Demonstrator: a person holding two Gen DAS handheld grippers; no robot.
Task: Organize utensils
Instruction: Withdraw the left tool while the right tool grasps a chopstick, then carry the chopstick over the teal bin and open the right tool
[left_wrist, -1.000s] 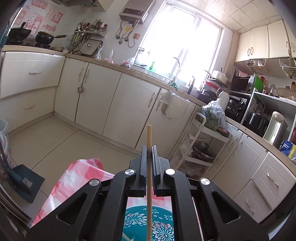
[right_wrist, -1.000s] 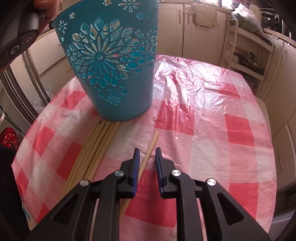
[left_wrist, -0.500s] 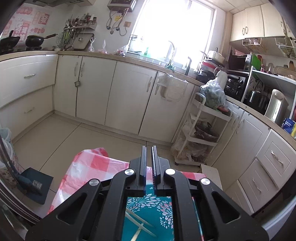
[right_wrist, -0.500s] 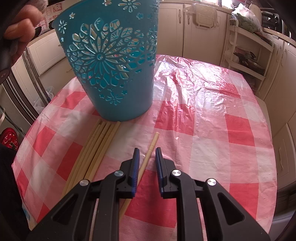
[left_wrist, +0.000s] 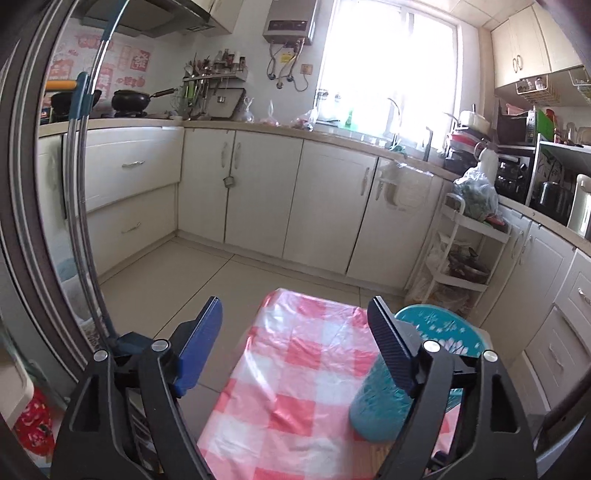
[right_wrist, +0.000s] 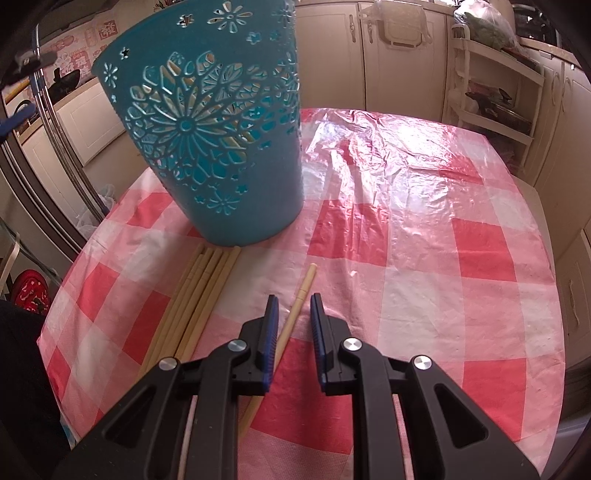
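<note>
A teal cut-out basket (right_wrist: 218, 147) stands on the red-and-white checked tablecloth (right_wrist: 424, 229); it also shows in the left wrist view (left_wrist: 424, 369) at lower right. Several wooden chopsticks (right_wrist: 199, 299) lie in a bundle in front of it. A single chopstick (right_wrist: 295, 310) lies apart, running between the fingers of my right gripper (right_wrist: 293, 306), which is open a little and low over it. My left gripper (left_wrist: 295, 317) is wide open and empty, held high to the left of the basket.
Cream kitchen cabinets (left_wrist: 325, 206) line the far wall. A white shelf trolley (left_wrist: 465, 266) stands right of the table. A metal rack pole (left_wrist: 85, 206) rises at the left. The table's left edge (left_wrist: 236, 369) drops to the tiled floor.
My left gripper let the chopstick drop into the basket, then opened wide and moved left and away from above it. My right gripper has stayed over the single chopstick.
</note>
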